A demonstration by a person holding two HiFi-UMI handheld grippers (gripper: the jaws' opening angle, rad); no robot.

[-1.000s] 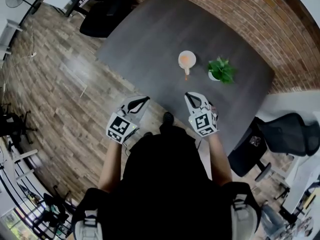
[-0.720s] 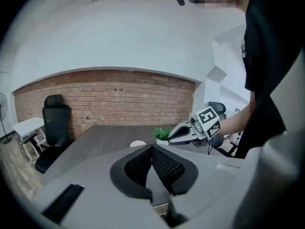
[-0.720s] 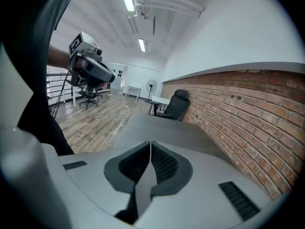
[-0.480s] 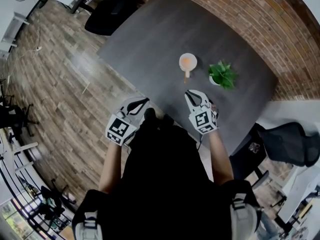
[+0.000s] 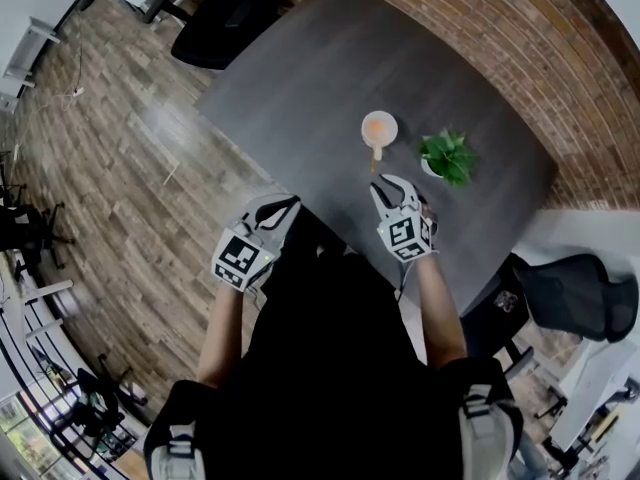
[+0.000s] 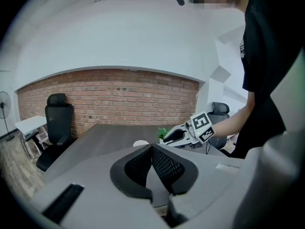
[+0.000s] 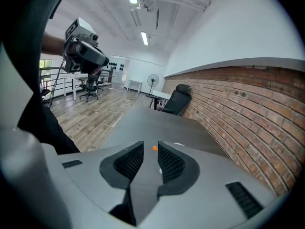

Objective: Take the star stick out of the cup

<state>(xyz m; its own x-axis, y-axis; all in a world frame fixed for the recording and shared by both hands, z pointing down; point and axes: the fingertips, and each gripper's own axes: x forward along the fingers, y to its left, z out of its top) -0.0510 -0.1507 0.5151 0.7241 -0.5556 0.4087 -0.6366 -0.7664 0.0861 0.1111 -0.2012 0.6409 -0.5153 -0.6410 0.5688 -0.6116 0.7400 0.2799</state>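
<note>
A white cup [image 5: 379, 128] with orange inside stands on the dark table [image 5: 300, 78]. The star stick [image 5: 376, 152] pokes out over its near rim. My right gripper [image 5: 393, 186] hovers just short of the cup, its jaws opening with nothing pressed between them. In the right gripper view an orange tip [image 7: 155, 148] shows through the gap of the right gripper [image 7: 150, 146], far ahead. My left gripper [image 5: 278, 208] hangs at the table's near edge, shut and empty. In the left gripper view the left gripper [image 6: 152, 148] shows its tips meeting.
A small green potted plant [image 5: 446, 158] stands right of the cup. A brick wall [image 5: 520, 38] runs behind the table. Black office chairs [image 5: 215, 23] stand at the far left end and at the right [image 5: 575, 278]. Wood floor [image 5: 110, 168] lies to the left.
My right gripper has moved a little forward, closer to the cup. The left gripper has stayed where it was.
</note>
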